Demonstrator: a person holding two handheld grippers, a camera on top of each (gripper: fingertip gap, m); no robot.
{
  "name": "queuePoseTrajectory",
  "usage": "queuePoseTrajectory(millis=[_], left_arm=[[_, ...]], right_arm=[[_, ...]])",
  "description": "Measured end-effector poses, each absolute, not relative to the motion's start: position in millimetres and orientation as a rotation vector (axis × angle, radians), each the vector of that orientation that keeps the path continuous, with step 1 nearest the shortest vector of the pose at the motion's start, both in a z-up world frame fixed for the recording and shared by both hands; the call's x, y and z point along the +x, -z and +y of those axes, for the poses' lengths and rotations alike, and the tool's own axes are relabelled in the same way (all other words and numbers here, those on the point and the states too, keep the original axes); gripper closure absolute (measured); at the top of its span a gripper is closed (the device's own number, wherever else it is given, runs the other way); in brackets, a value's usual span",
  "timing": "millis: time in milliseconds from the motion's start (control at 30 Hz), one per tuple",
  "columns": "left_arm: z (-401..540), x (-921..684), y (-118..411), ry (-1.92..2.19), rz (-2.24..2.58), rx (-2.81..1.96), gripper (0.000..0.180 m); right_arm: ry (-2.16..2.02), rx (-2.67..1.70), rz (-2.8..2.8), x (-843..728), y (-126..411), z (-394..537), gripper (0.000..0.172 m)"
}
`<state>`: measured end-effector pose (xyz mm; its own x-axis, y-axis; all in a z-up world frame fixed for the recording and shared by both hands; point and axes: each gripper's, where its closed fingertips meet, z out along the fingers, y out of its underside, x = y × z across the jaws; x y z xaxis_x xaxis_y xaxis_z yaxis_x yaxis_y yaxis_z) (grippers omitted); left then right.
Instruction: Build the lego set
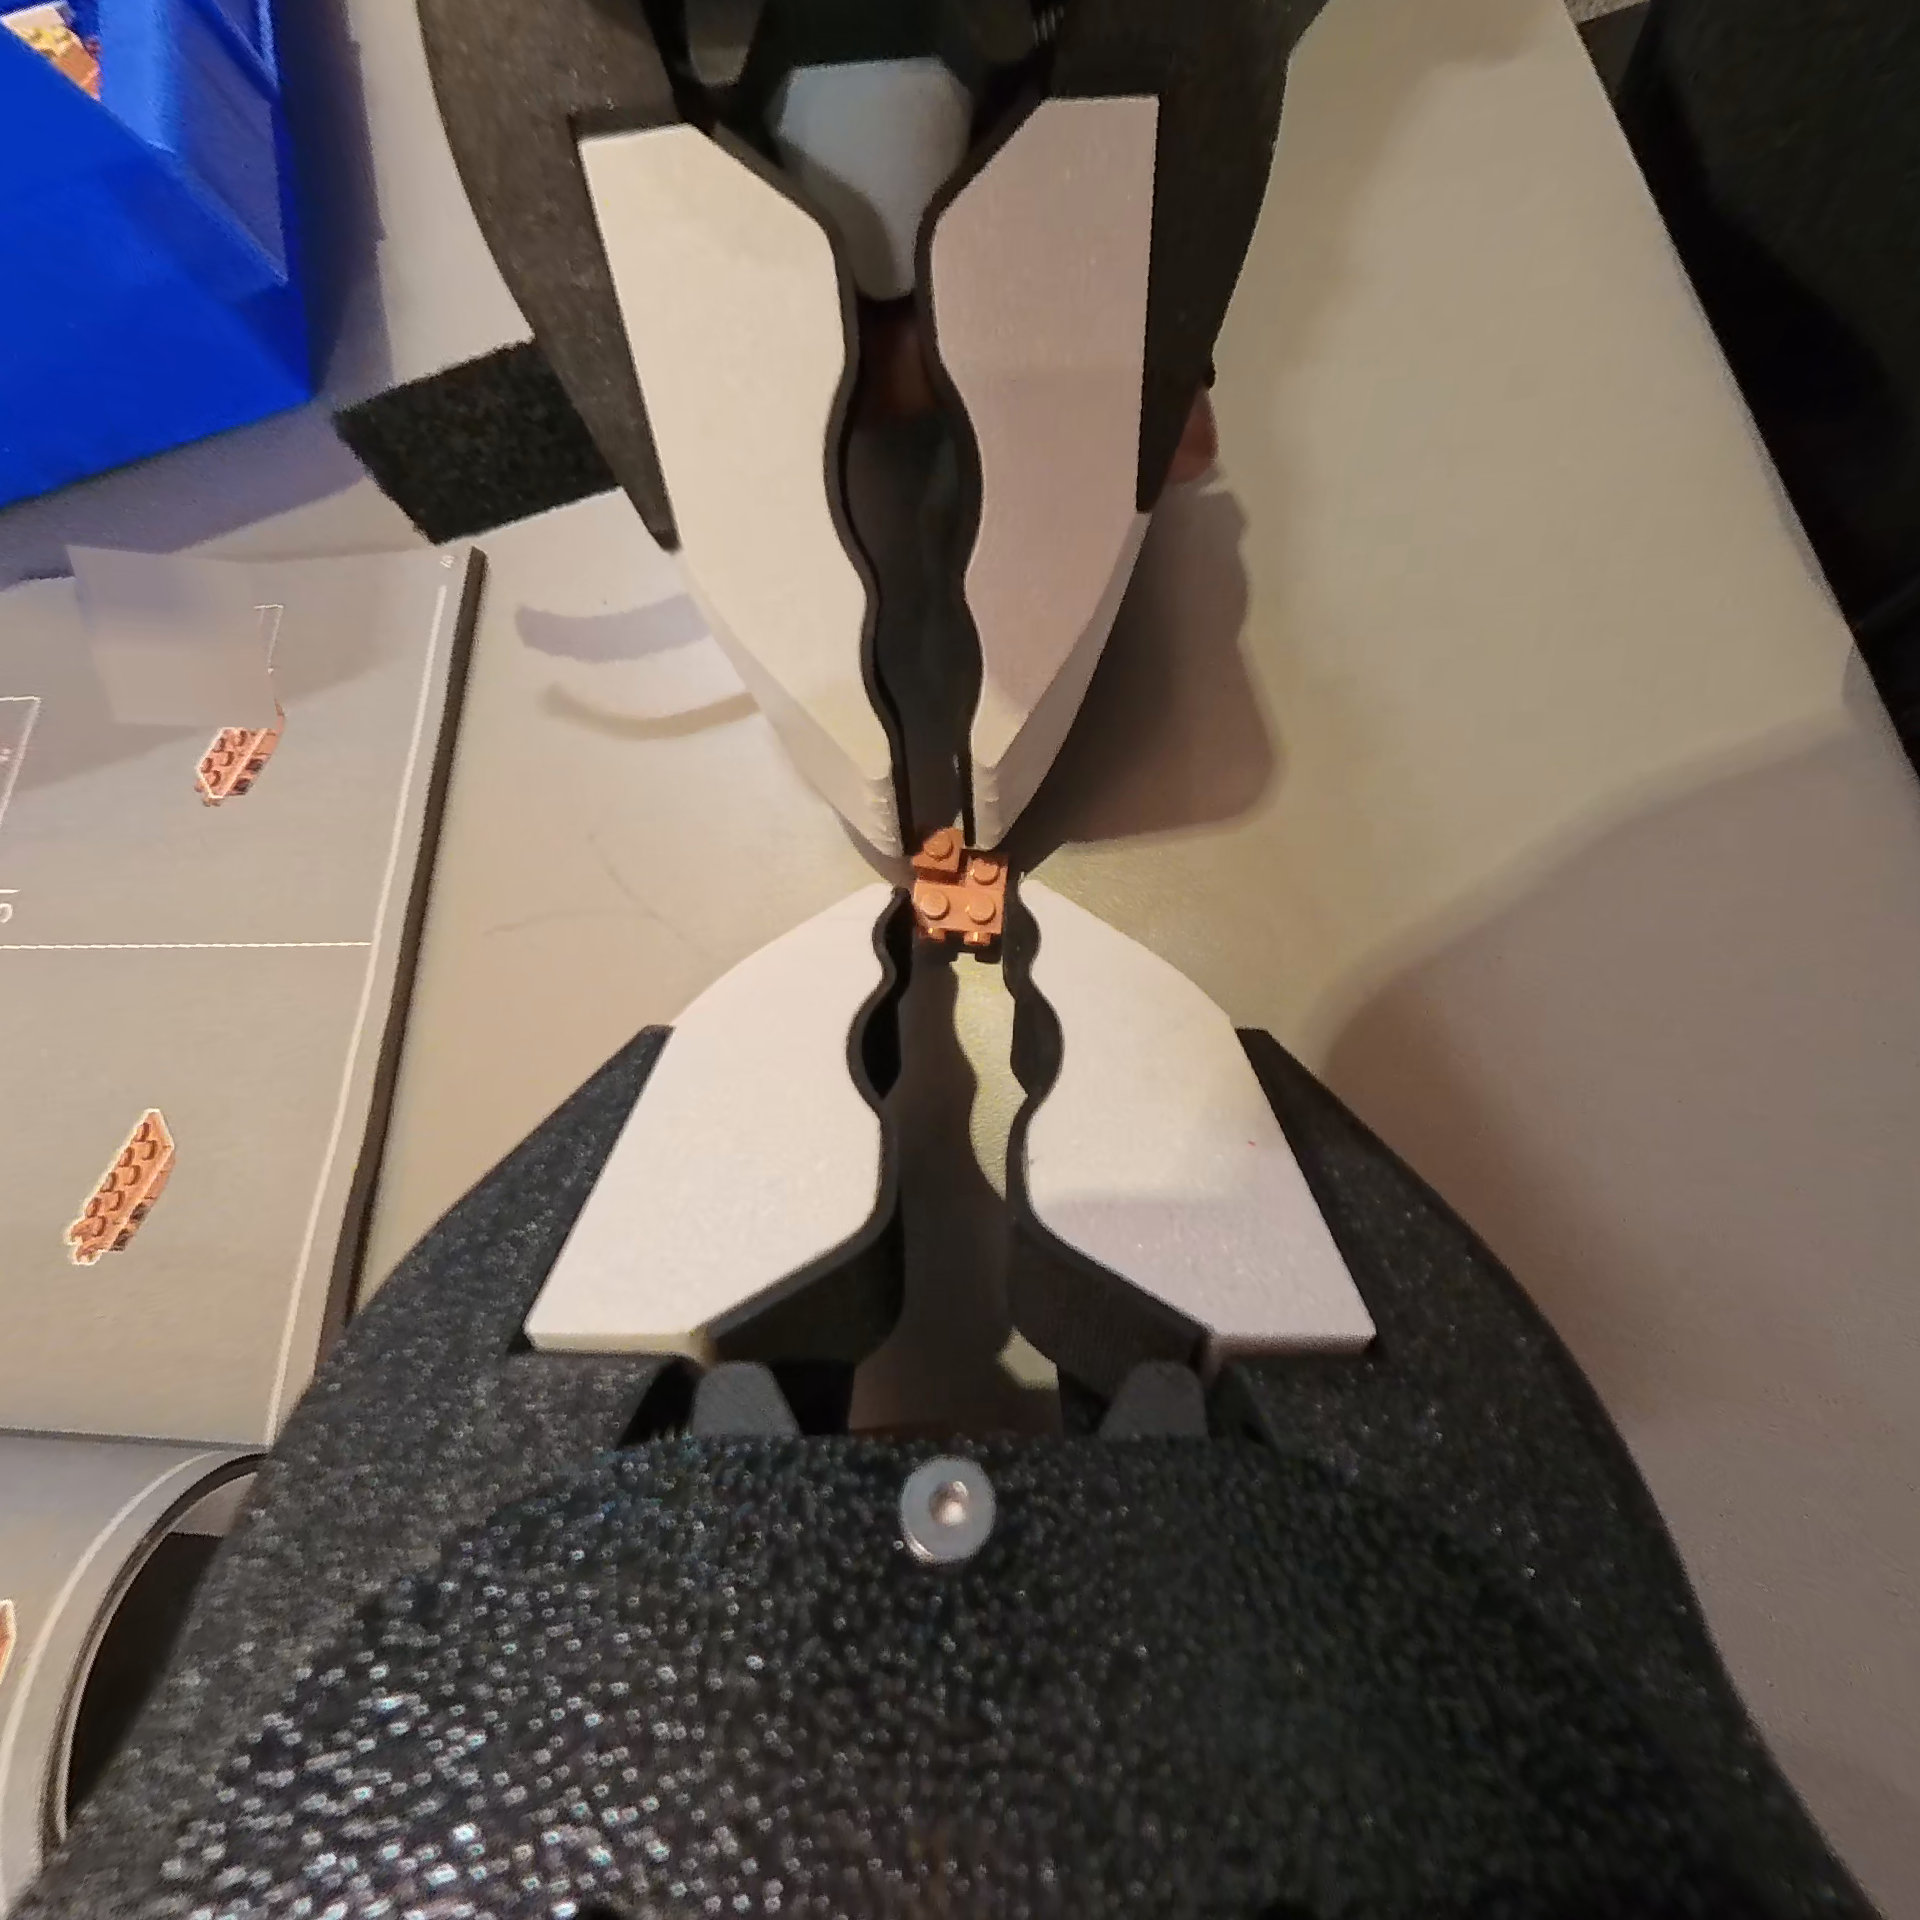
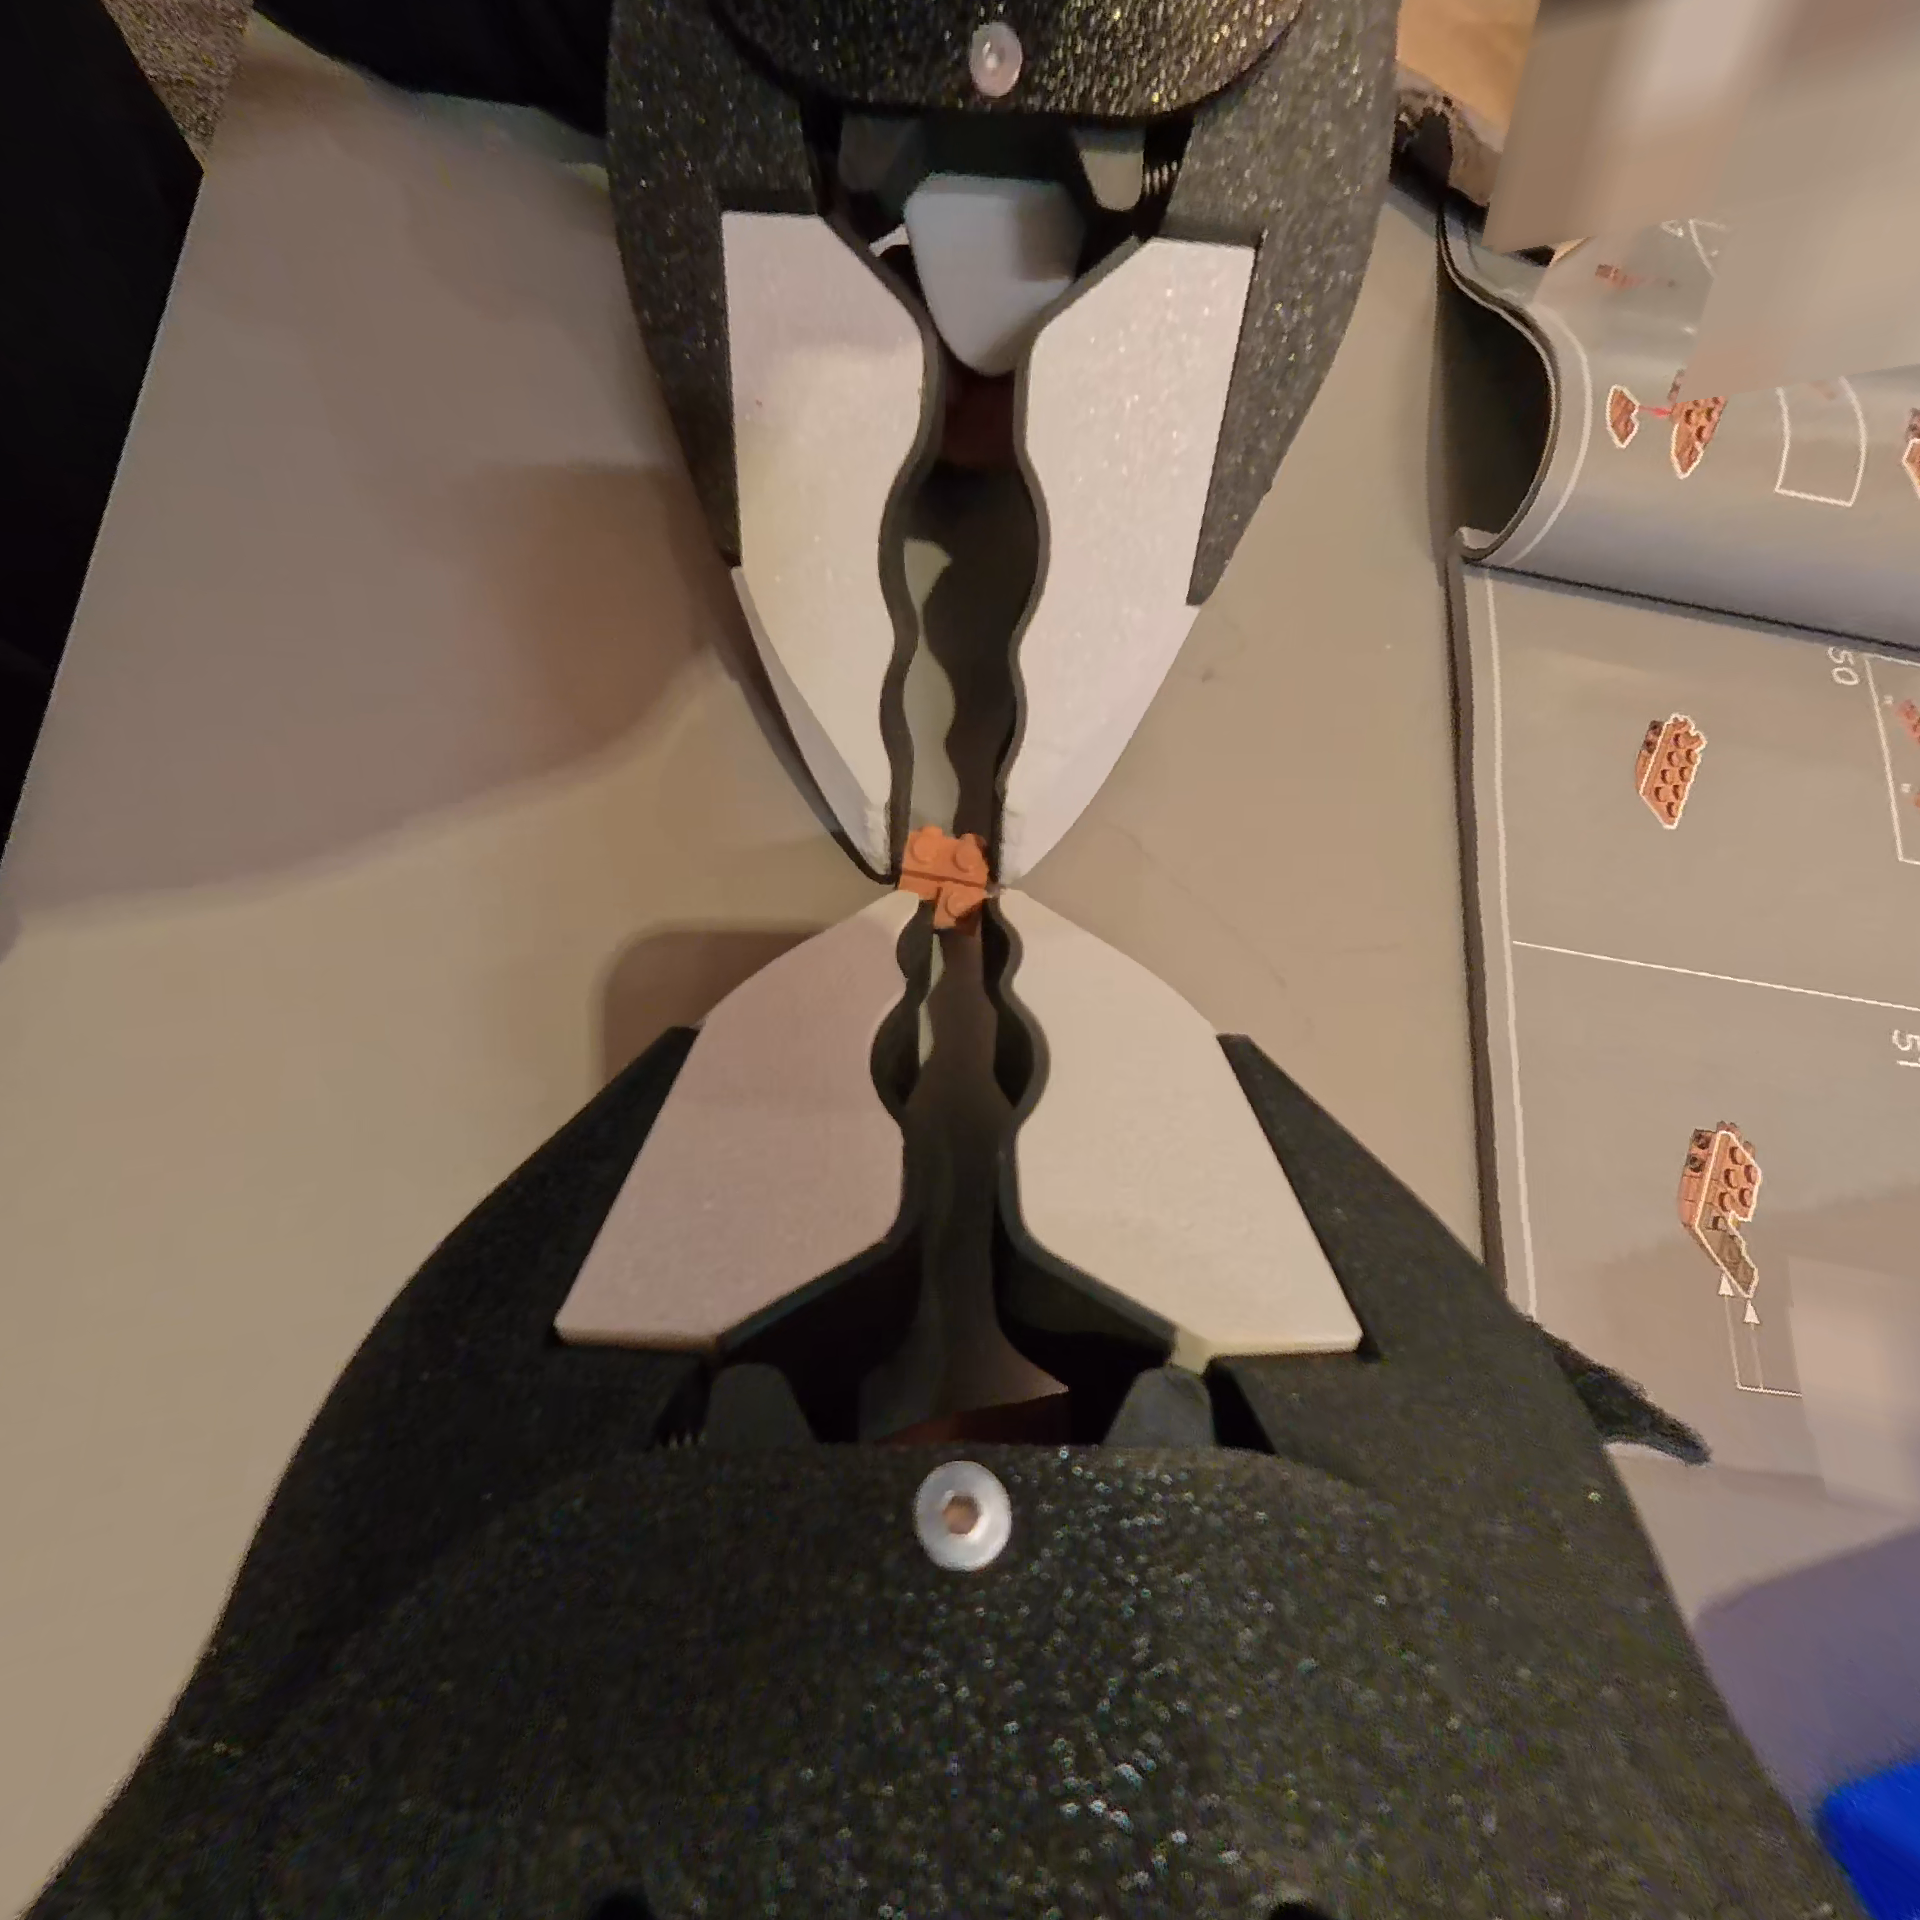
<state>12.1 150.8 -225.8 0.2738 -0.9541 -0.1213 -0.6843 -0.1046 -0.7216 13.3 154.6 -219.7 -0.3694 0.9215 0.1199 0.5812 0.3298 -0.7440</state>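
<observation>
Left hand-held gripper (image 1: 961, 920), at the bottom of the left wrist view, pinches a small orange-brown studded brick assembly (image 1: 961, 896) above the pale worktop (image 1: 1403, 935); the right hand-held gripper comes in from the top, its tips on the assembly's far end. An open grey instruction booklet (image 1: 260, 987) lies to the left, beyond it a blue bin (image 1: 135, 260) whose contents are barely visible.

Right wrist view: the right hand-held gripper (image 2: 951, 914) pinches the narrow end of the same assembly, the left one clamping the wider end opposite. The booklet lies at right.
</observation>
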Motion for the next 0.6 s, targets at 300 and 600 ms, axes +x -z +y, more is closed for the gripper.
queuePoseTrajectory(millis=[300,600], left_arm=[[150.8,12.3,225.9,0.503,1.481,-1.858,0.164],[152.4,11.5,223.6,0.527,1.453,-1.862,0.164]], right_arm=[[-0.83,-1.31,-2.063,12.5,219.8,153.5,0.162],[-0.824,-1.278,-2.048,11.8,217.3,154.3,0.156]])
